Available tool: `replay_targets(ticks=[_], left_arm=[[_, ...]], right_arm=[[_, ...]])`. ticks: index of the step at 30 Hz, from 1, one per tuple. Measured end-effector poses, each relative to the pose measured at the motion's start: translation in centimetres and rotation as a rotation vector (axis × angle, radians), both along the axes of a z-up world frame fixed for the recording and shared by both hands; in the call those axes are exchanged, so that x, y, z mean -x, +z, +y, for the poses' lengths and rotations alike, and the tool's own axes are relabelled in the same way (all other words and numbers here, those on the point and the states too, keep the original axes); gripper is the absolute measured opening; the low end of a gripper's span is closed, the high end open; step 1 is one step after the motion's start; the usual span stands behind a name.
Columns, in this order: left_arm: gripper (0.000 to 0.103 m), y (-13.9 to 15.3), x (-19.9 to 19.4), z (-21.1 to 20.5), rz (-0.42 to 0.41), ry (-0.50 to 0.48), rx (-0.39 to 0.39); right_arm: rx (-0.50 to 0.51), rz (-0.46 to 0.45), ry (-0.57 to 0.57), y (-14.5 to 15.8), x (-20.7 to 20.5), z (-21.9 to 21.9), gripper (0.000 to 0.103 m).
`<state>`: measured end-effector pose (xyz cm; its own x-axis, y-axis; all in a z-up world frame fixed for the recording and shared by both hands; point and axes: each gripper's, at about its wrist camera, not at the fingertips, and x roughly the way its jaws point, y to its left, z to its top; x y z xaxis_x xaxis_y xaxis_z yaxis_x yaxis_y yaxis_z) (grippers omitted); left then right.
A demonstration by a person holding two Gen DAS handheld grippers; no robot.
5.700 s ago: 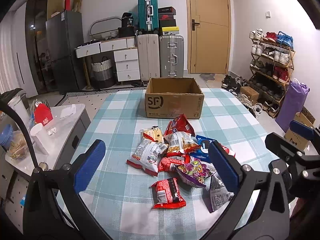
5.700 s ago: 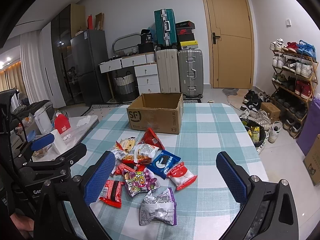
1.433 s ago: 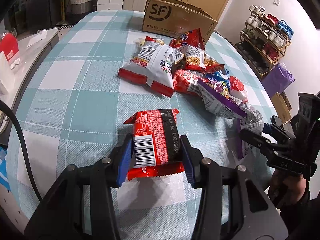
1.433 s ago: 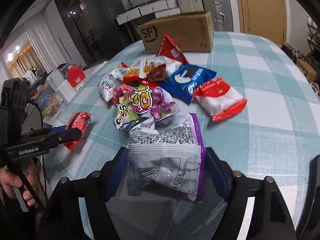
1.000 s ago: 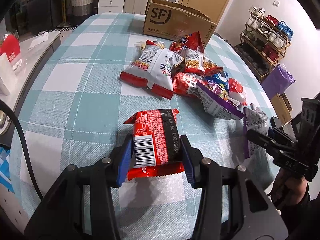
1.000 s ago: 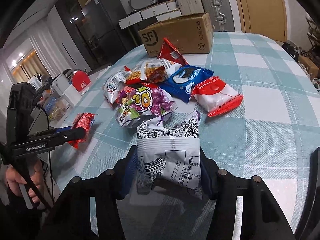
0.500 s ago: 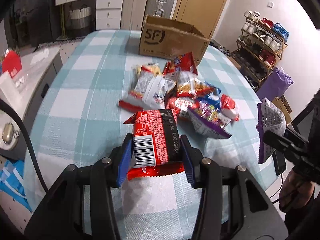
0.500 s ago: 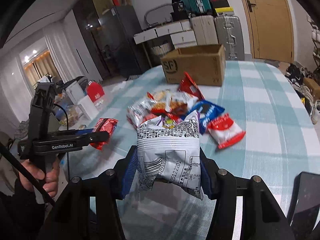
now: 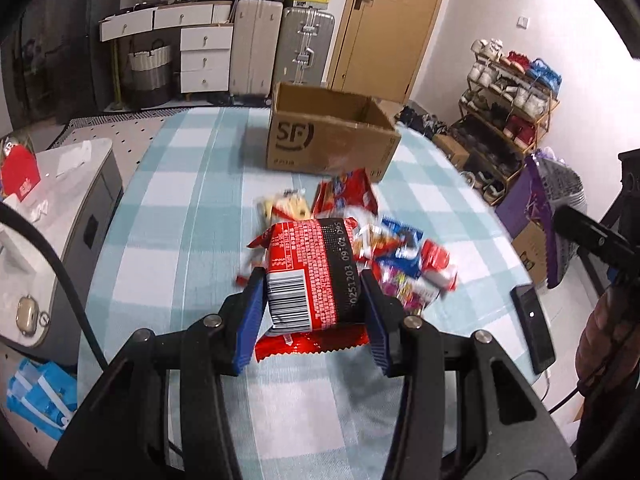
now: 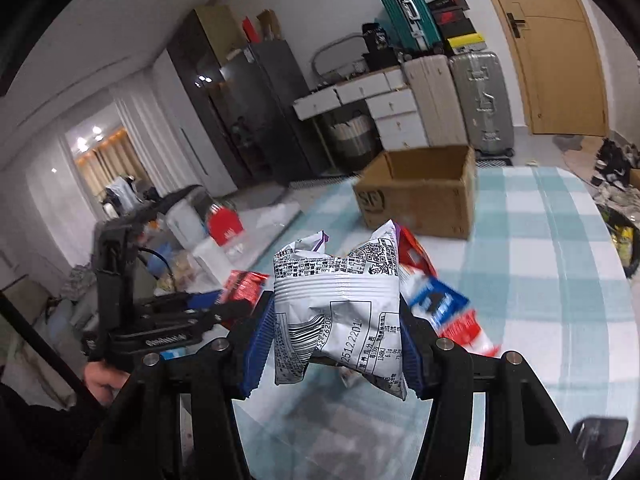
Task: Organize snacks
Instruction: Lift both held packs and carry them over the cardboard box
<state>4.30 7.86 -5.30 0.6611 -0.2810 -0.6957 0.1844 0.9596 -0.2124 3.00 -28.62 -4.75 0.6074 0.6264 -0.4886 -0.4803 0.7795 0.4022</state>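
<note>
My left gripper (image 9: pixel 313 312) is shut on a red and black snack packet (image 9: pixel 310 276), held in the air above the checked table (image 9: pixel 168 216). My right gripper (image 10: pixel 334 340) is shut on a silver and purple snack bag (image 10: pixel 340 312), also lifted off the table. That bag appears again at the right edge of the left wrist view as the silver and purple bag (image 9: pixel 558 216). In the right wrist view the red packet (image 10: pixel 242 286) hangs at the left in the left gripper. Several snack packets (image 9: pixel 400 256) lie piled mid-table. An open cardboard box (image 9: pixel 330 136) stands at the far end, also seen as the box (image 10: pixel 420 196).
A dark phone (image 9: pixel 532 328) lies near the table's right edge. A grey side cabinet (image 9: pixel 52 216) with small items stands left of the table. A shoe rack (image 9: pixel 508 108) lines the right wall; suitcases (image 9: pixel 280 44) and drawers stand at the back. A hand (image 10: pixel 102 380) grips the left tool.
Both grippers have risen with their packets; the table and the snack pile look farther below, and more of the room and the box shows.
</note>
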Motion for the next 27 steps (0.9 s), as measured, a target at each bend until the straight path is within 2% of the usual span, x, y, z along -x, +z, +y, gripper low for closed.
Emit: replay_targets(ticks=[8,17,21,27], left_arm=[[0.043,4.1,-4.5,0.1,-0.053,-0.004,-0.055],[0.043,9.3,-12.7,-0.6,-0.061,-0.019,0.013],[0.043,11.4,-16.5,-2.6,-0.131,0.020,-0.127],[0.043,11.9,-22.4,-3.6,-0.063,-0.017,-0.070]], right_arm=[[-0.067,-0.049,0.038,5.7,-3.5,-0.6,0.056],[-0.068,-0.071,0.051,10.5,-9.8,0.2,0.056],[-0.065,-0.094,0.047,11.7,-12.6,0.6,0.056],[-0.056,-0.102,0.026,11.6,-16.8,0.8,0.056]])
